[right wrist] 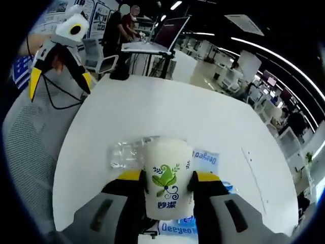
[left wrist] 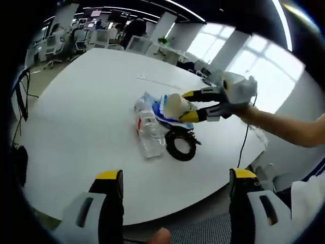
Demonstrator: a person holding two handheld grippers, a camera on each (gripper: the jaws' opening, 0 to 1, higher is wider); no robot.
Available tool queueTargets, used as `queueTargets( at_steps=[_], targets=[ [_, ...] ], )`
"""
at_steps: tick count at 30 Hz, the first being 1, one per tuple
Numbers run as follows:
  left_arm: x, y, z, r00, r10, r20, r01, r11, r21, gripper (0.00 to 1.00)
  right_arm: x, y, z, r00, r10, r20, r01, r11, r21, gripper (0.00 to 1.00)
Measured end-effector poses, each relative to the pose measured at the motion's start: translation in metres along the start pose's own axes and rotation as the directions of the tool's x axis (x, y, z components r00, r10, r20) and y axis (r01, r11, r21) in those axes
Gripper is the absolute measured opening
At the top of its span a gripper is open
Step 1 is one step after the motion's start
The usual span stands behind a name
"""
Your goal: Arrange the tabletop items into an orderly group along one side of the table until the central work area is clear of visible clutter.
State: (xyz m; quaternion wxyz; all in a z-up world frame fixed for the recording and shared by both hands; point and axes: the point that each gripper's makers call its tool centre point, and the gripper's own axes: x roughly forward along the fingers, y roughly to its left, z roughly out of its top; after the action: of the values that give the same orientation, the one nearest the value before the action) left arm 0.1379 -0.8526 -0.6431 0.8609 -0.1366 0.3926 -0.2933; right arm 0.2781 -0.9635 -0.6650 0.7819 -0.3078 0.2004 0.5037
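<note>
The paper cup (right wrist: 167, 183) reads "妙潔" — the blue packet (right wrist: 205, 157) beneath reads "Deeyeo" (upside down at top).

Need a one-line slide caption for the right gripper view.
Right gripper jaws clamp a white paper cup above the white table, clear plastic bottle just beyond.

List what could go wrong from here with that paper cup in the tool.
1. The right tool grips the thin paper cup by its sides between both jaws; squeezing harder may crush it.
2. The cup is held above the clear plastic bottle, the blue-and-white packet and the black ring; lowering it carelessly might knock them.
3. The open left tool is off the table edge, so it likely cannot steady anything that slides.
</note>
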Motion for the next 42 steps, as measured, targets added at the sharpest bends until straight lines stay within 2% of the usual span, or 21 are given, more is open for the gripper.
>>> queueTargets(
  at_steps=[4,7,10,12,13,15,17,20,22,23,25,26,28,31,36,42],
  targets=[
    [0.004,-0.010,0.007,0.999,-0.033,0.007,0.033,0.999,0.012,0.83,-0.015,0.004,0.012,0.996,-0.045,0.077,0.046,0.999,-0.013,0.35],
    [0.007,-0.014,0.012,0.998,-0.057,0.018,0.057,0.998,0.009,0.83,-0.024,0.006,0.020,0.989,-0.096,0.111,0.094,0.995,0.022,0.35],
    [0.011,-0.018,0.015,0.998,-0.065,0.013,0.065,0.998,0.026,0.82,-0.034,0.012,0.035,0.972,-0.141,0.185,0.131,0.989,0.068,0.35],
    [0.012,-0.023,0.018,0.996,-0.083,0.018,0.083,0.996,0.026,0.82,-0.042,0.016,0.047,0.956,-0.172,0.236,0.162,0.985,0.064,0.35],
    [0.013,-0.026,0.022,0.995,-0.099,0.029,0.099,0.995,0.019,0.82,-0.045,0.019,0.049,0.955,-0.170,0.241,0.160,0.985,0.060,0.36],
    [0.012,-0.029,0.027,0.992,-0.116,0.044,0.115,0.993,0.010,0.81,-0.053,0.022,0.058,0.942,-0.199,0.270,0.193,0.980,0.049,0.36],
    [0.011,-0.032,0.030,0.991,-0.124,0.041,0.123,0.992,0.014,0.80,-0.059,0.031,0.063,0.933,-0.199,0.299,0.188,0.980,0.064,0.36],
    [0.010,-0.039,0.039,0.987,-0.149,0.065,0.148,0.989,0.016,0.80,-0.067,0.037,0.064,0.923,-0.222,0.314,0.207,0.975,0.079,0.36],
    [0.010,-0.045,0.048,0.979,-0.181,0.095,0.182,0.983,-0.009,0.80,-0.072,0.039,0.063,0.911,-0.251,0.328,0.217,0.966,0.137,0.36],
    [0.010,-0.046,0.050,0.978,-0.185,0.099,0.186,0.982,-0.010,0.78,-0.074,0.040,0.065,0.900,-0.267,0.345,0.212,0.959,0.189,0.36],
    [0.014,-0.050,0.053,0.977,-0.192,0.097,0.194,0.981,-0.008,0.75,-0.077,0.044,0.067,0.890,-0.283,0.358,0.204,0.948,0.242,0.36],
    [0.018,-0.053,0.050,0.978,-0.194,0.071,0.193,0.981,0.021,0.74,-0.078,0.047,0.068,0.890,-0.279,0.360,0.207,0.952,0.226,0.36],
    [0.022,-0.060,0.052,0.976,-0.210,0.066,0.207,0.977,0.049,0.75,-0.078,0.055,0.071,0.890,-0.271,0.367,0.210,0.957,0.198,0.36],
    [0.025,-0.069,0.058,0.964,-0.248,0.093,0.247,0.969,0.014,0.73,-0.081,0.061,0.077,0.881,-0.269,0.390,0.198,0.957,0.212,0.36],
    [0.032,-0.074,0.061,0.962,-0.255,0.094,0.255,0.967,0.012,0.69,-0.090,0.069,0.086,0.864,-0.274,0.423,0.190,0.954,0.231,0.36],
    [0.033,-0.082,0.068,0.951,-0.282,0.129,0.284,0.959,0.001,0.62,-0.090,0.084,0.083,0.872,-0.249,0.421,0.165,0.960,0.226,0.36]
  ],
)
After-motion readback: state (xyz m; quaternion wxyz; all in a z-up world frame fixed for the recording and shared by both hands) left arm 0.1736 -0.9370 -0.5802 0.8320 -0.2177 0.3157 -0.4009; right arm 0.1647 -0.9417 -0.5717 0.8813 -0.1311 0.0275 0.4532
